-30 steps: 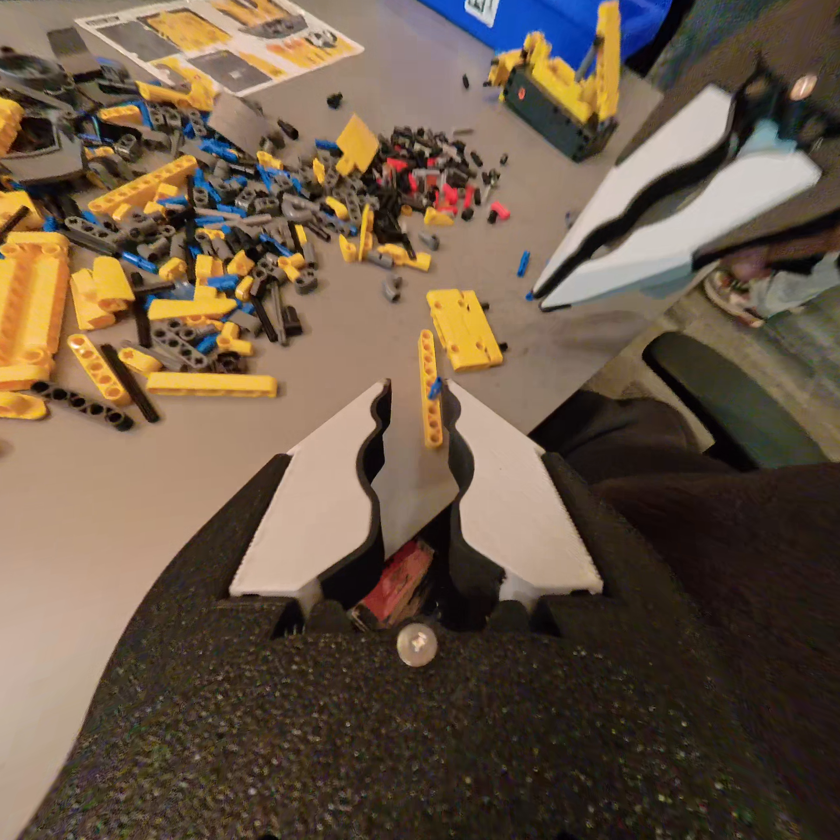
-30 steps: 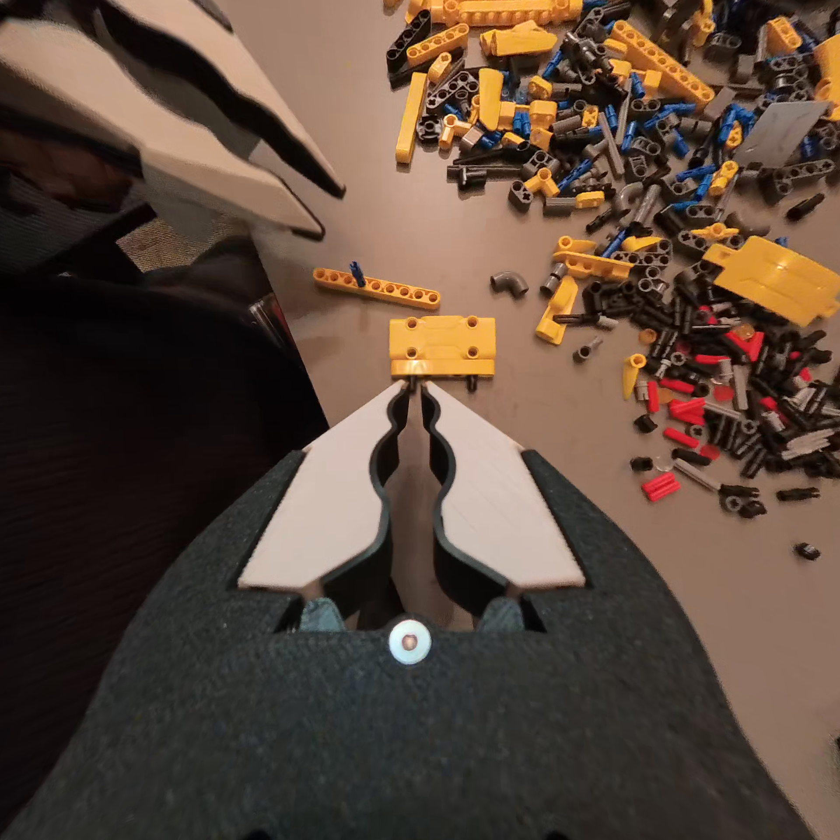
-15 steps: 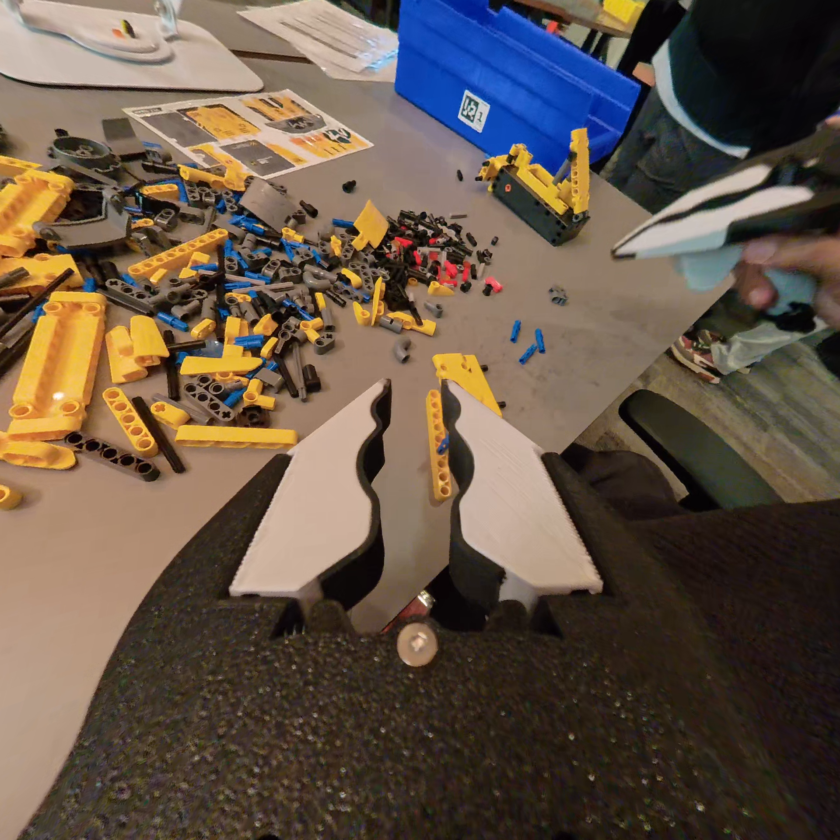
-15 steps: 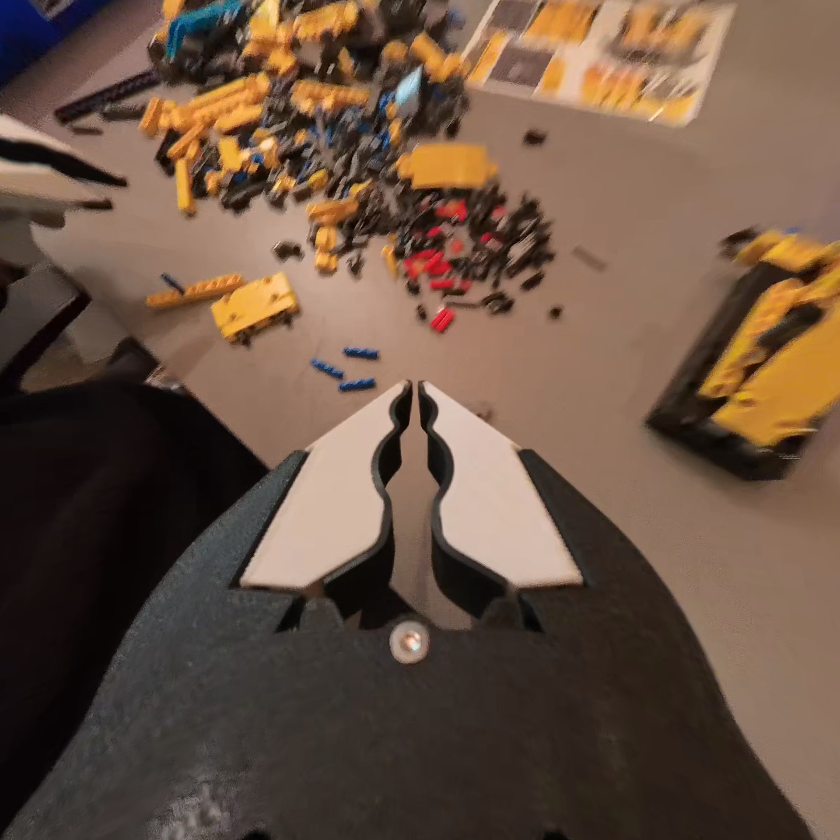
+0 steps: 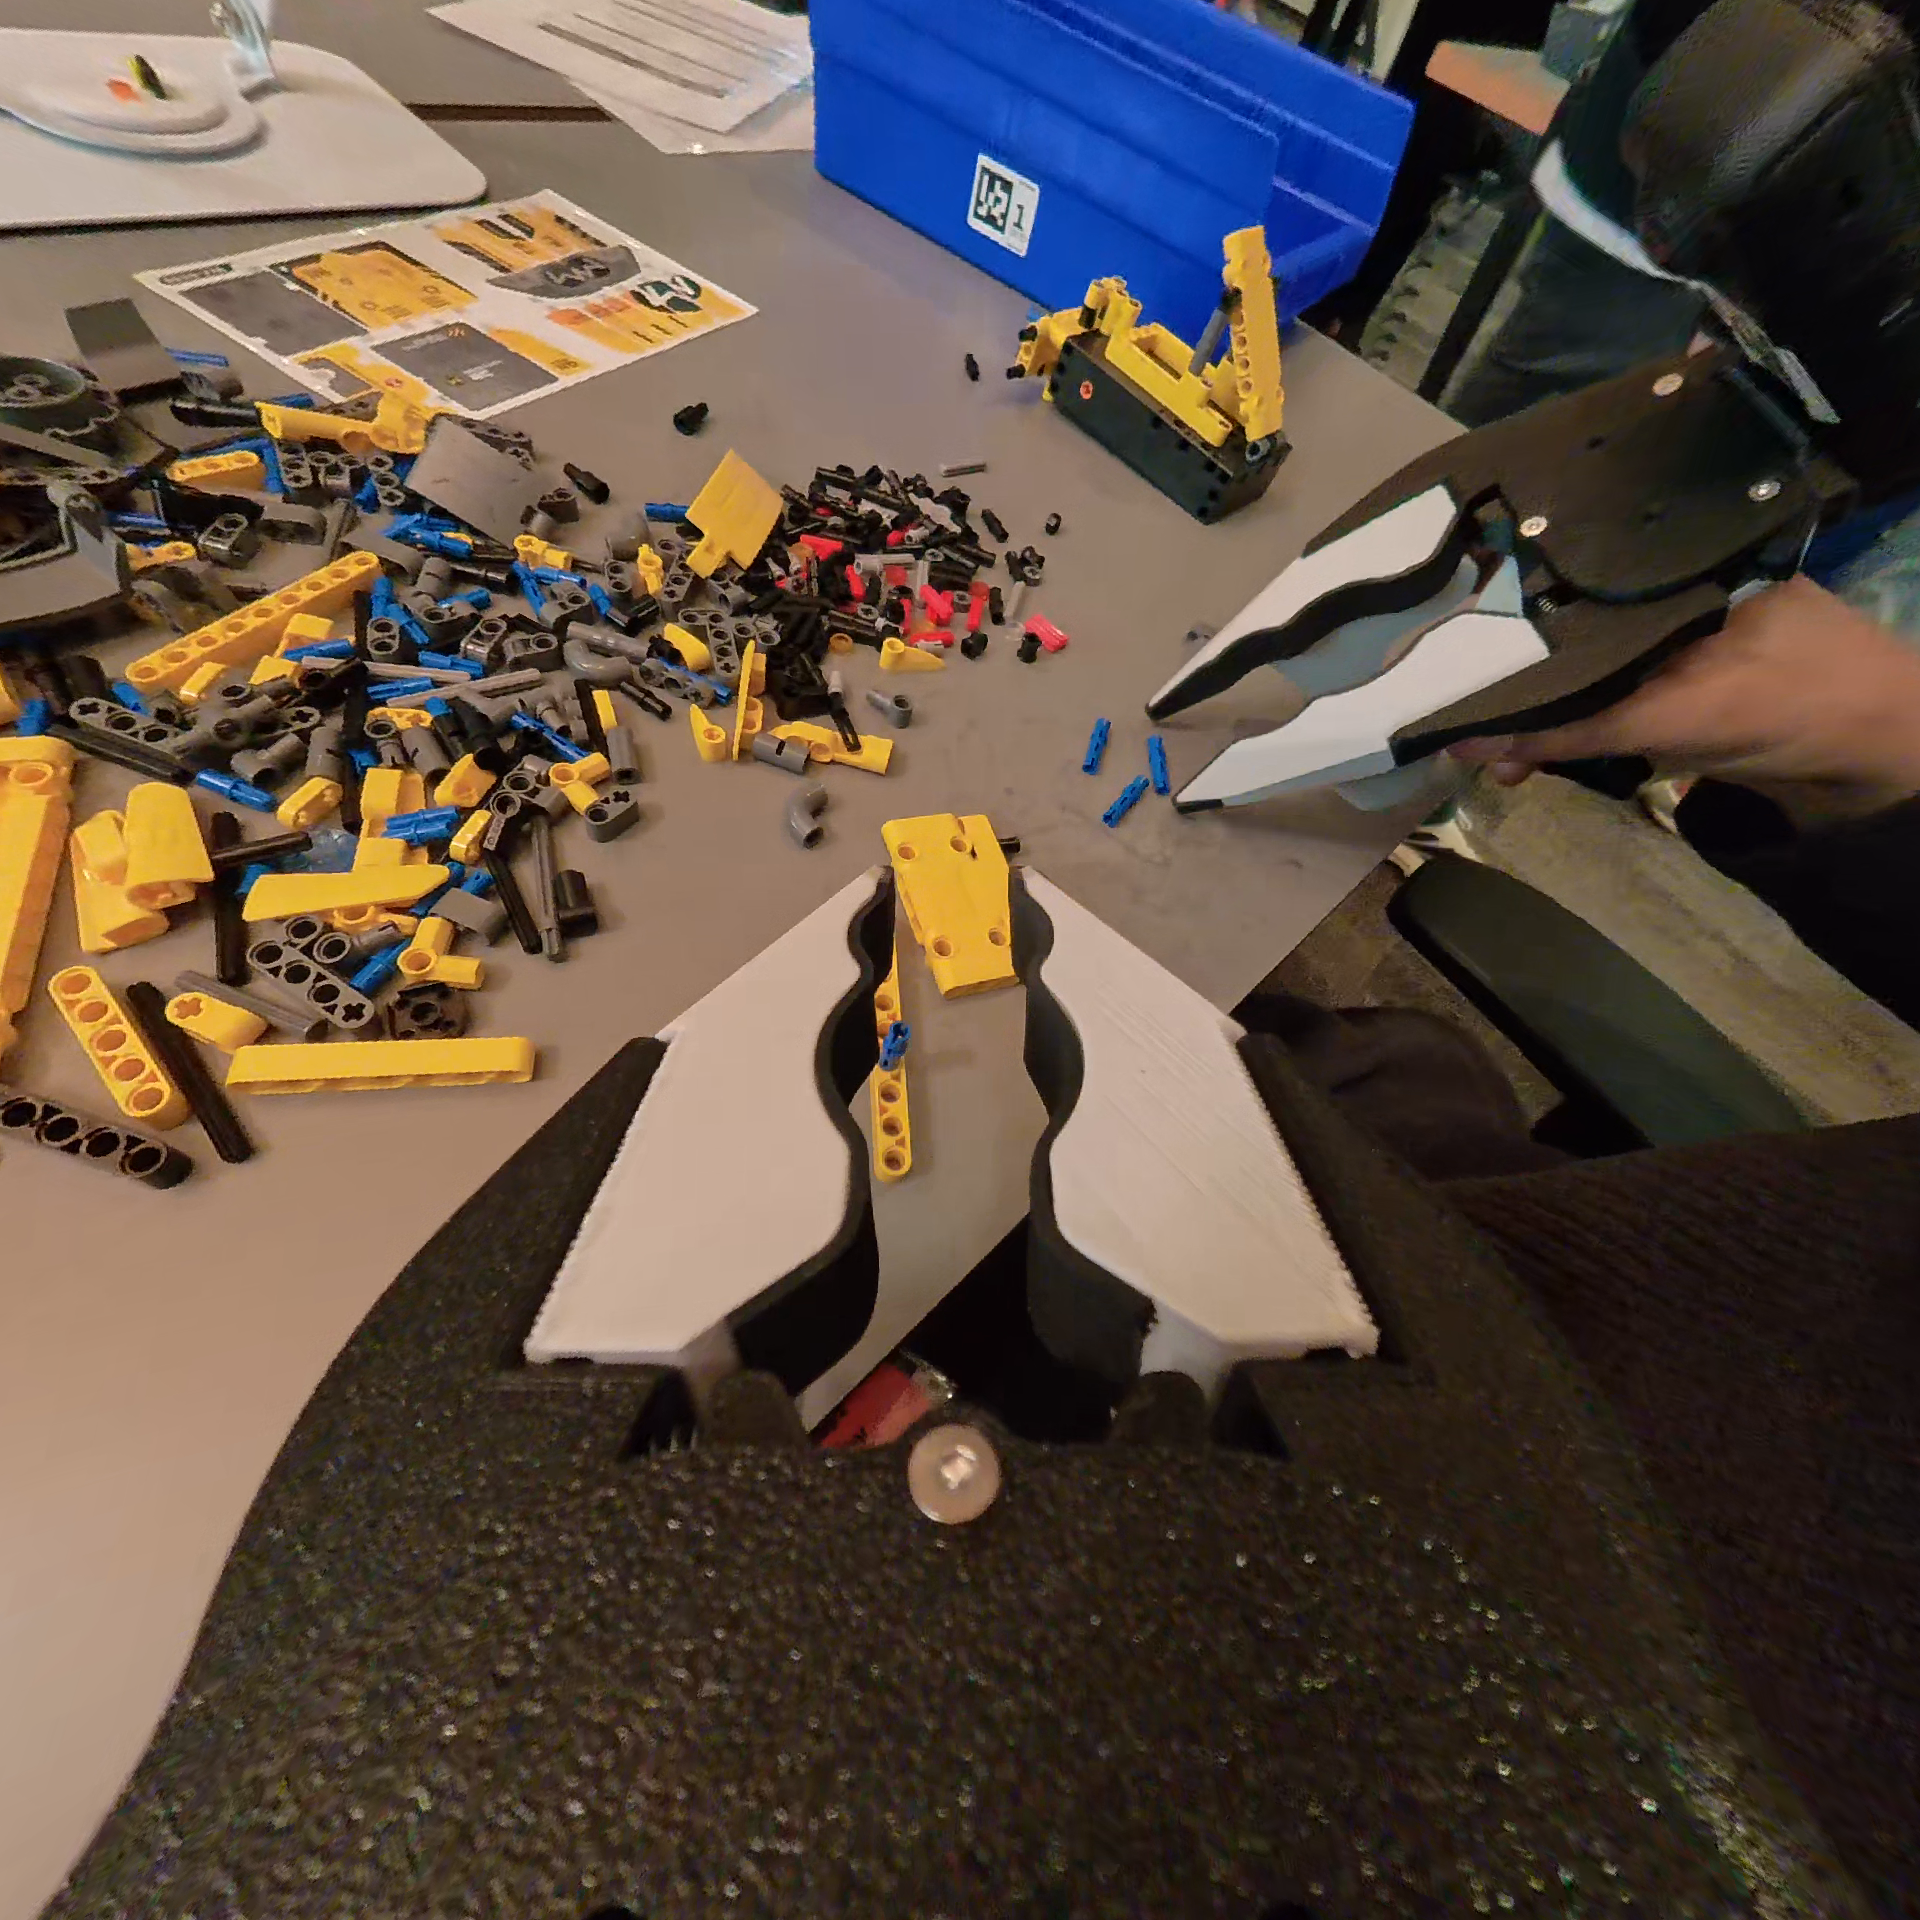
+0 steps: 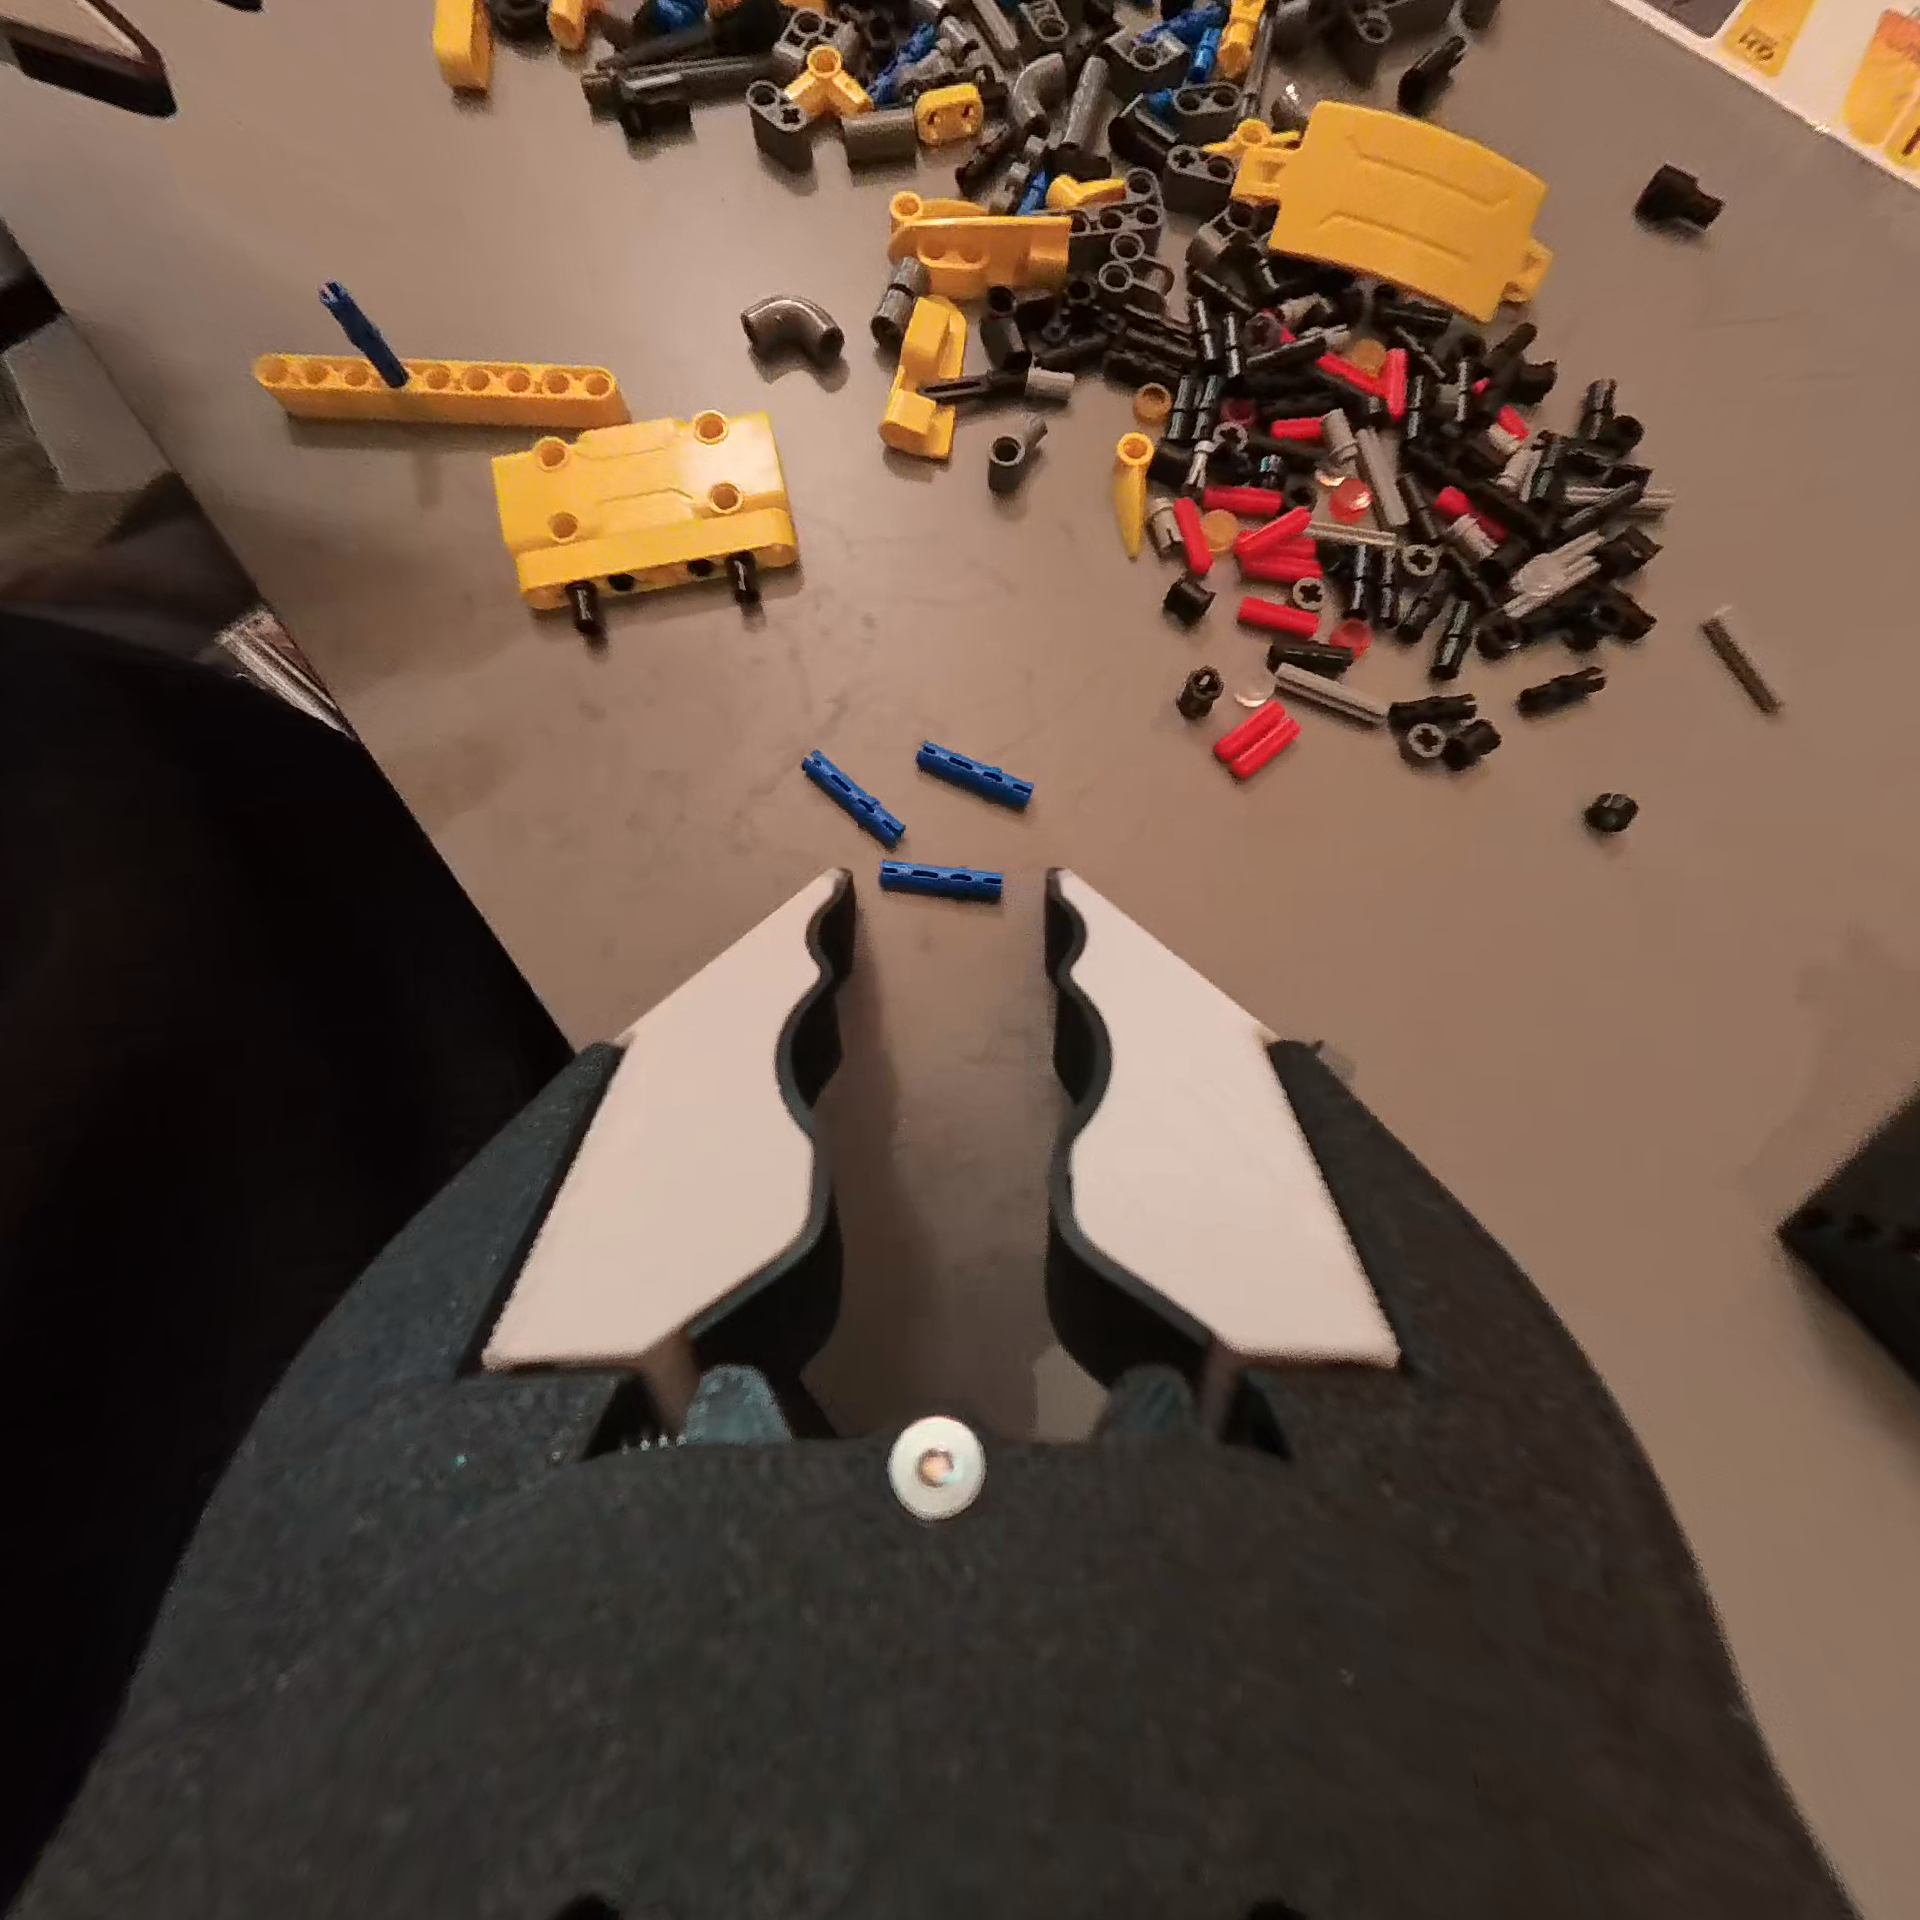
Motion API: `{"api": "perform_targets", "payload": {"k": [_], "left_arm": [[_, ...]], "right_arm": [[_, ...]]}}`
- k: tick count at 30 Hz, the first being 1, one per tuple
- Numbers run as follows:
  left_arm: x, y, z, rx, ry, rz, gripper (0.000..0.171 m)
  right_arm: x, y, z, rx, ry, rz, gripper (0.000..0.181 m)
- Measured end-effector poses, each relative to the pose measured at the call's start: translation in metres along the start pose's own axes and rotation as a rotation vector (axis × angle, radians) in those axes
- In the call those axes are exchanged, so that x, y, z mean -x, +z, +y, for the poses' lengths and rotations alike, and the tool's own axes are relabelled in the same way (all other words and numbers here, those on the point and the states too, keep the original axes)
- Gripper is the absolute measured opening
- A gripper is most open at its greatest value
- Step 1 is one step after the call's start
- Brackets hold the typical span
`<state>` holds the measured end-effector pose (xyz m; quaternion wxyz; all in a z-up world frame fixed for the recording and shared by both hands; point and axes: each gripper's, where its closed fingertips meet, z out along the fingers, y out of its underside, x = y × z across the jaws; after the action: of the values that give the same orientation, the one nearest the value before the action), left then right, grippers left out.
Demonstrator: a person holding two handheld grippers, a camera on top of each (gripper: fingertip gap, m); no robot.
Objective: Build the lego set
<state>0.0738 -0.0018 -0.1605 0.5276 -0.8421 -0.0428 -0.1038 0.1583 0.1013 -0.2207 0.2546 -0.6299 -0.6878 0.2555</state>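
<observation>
My left gripper [image 5: 954, 883] is open and empty, low over the grey table [image 5: 312, 1299]. A yellow panel [image 5: 956, 914] lies between its fingertips. A yellow holed beam [image 5: 888, 1091] with a blue pin stuck in it lies between its fingers. My right gripper [image 6: 948, 883] is open and empty, with its tips either side of one blue pin [image 6: 940, 881]. Two more blue pins [image 6: 852, 798] lie just beyond. The panel [image 6: 644, 509] and the beam [image 6: 436, 387] sit to its far left. The right gripper also shows in the left wrist view [image 5: 1169, 756], held by a hand.
A big pile of yellow, black, grey, blue and red parts [image 5: 468, 675] covers the table's left and middle. A part-built yellow and black model [image 5: 1164, 416], a blue bin [image 5: 1091, 135] and an instruction sheet [image 5: 447, 301] stand behind. The table edge and a black chair [image 5: 1590, 997] are to the right. Spacing between my two grippers at the tips: around 15 centimetres.
My right gripper left the yellow panel, swung right, opened and came down by the blue pins. My left gripper opened wider and moved forward over the beam and panel.
</observation>
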Motion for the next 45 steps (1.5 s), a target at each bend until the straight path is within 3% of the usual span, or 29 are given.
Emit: {"api": "perform_targets", "payload": {"k": [11,13,19,23,27,29,31,36,37,38,42,45], "left_arm": [[-0.005,0.006,0.0,-0.003,-0.021,0.04,0.021],[-0.011,0.007,-0.001,-0.015,-0.062,0.086,0.021],[-0.044,0.009,-0.015,-0.096,-0.389,0.397,0.029],[-0.066,-0.001,-0.023,-0.094,-0.615,0.67,0.029],[-0.078,-0.007,-0.023,-0.079,-0.668,0.778,0.028],[-0.082,-0.009,-0.024,-0.077,-0.676,0.804,0.016],[-0.085,-0.01,-0.023,-0.065,-0.663,0.819,0.005],[-0.077,-0.006,-0.02,-0.078,-0.598,0.744,0.004],[-0.074,-0.006,-0.019,-0.084,-0.563,0.713,0.004],[-0.072,-0.006,-0.017,-0.08,-0.51,0.676,0.004],[-0.062,-0.002,0.0,-0.035,-0.165,0.467,0.004],[-0.056,0.0,0.011,0.003,0.128,0.321,0.004]], "right_arm": [[0.001,0.003,-0.002,-0.025,-0.01,-0.014,0.024],[0.004,-0.003,-0.013,-0.085,-0.029,-0.009,0.024],[0.062,-0.045,-0.079,-0.479,-0.306,-0.073,0.024],[0.085,-0.054,-0.09,-0.557,-0.462,-0.072,0.024],[0.099,-0.06,-0.096,-0.601,-0.507,-0.113,0.024],[0.101,-0.061,-0.097,-0.608,-0.524,-0.106,0.024],[0.101,-0.059,-0.097,-0.601,-0.534,-0.096,0.024],[0.096,-0.055,-0.093,-0.596,-0.485,-0.081,0.025],[0.091,-0.054,-0.094,-0.605,-0.429,-0.08,0.033],[0.085,-0.055,-0.095,-0.619,-0.348,-0.091,0.041],[0.069,-0.054,-0.087,-0.551,0.01,-0.307,0.041],[0.069,-0.055,-0.084,-0.506,0.135,-0.443,0.04]]}}
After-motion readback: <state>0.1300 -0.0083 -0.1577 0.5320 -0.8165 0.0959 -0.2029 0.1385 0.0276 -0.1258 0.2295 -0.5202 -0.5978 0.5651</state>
